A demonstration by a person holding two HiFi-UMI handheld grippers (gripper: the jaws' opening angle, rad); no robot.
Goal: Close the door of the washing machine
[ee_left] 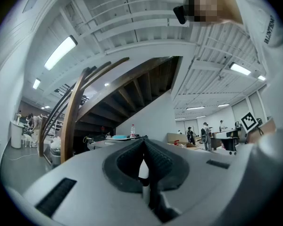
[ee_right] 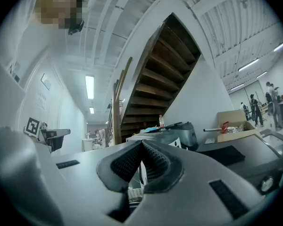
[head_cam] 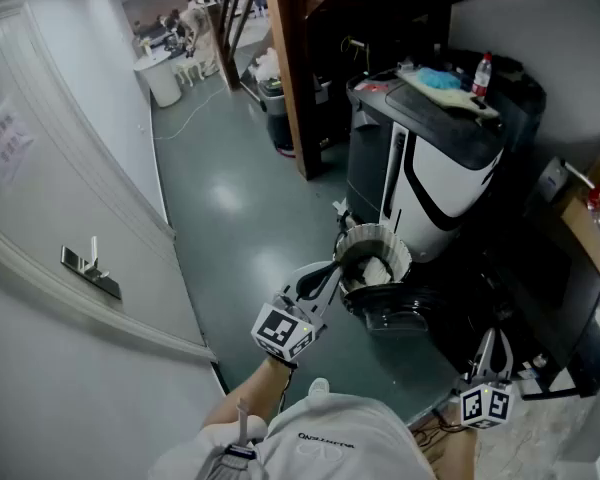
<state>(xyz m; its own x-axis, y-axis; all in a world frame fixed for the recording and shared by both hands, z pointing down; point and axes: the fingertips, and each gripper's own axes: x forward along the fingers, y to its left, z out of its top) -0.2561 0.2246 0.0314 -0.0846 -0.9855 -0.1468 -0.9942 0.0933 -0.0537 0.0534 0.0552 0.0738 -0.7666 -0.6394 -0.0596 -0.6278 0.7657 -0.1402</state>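
Note:
The white and black washing machine stands against the right wall beneath the stairs. Its round opening faces me, with white laundry inside. The dark round door hangs open below the opening. My left gripper is shut and empty, its tips close to the opening's left rim. My right gripper is also shut and empty, low at the right and apart from the door. In the left gripper view the shut left gripper points at the machine's top. The right gripper view shows the shut right gripper before the machine.
A blue cloth and a bottle lie on the machine's top. A white door with a handle fills the left. A wooden stair post rises behind the machine. A cardboard box sits at the right. People are far down the corridor.

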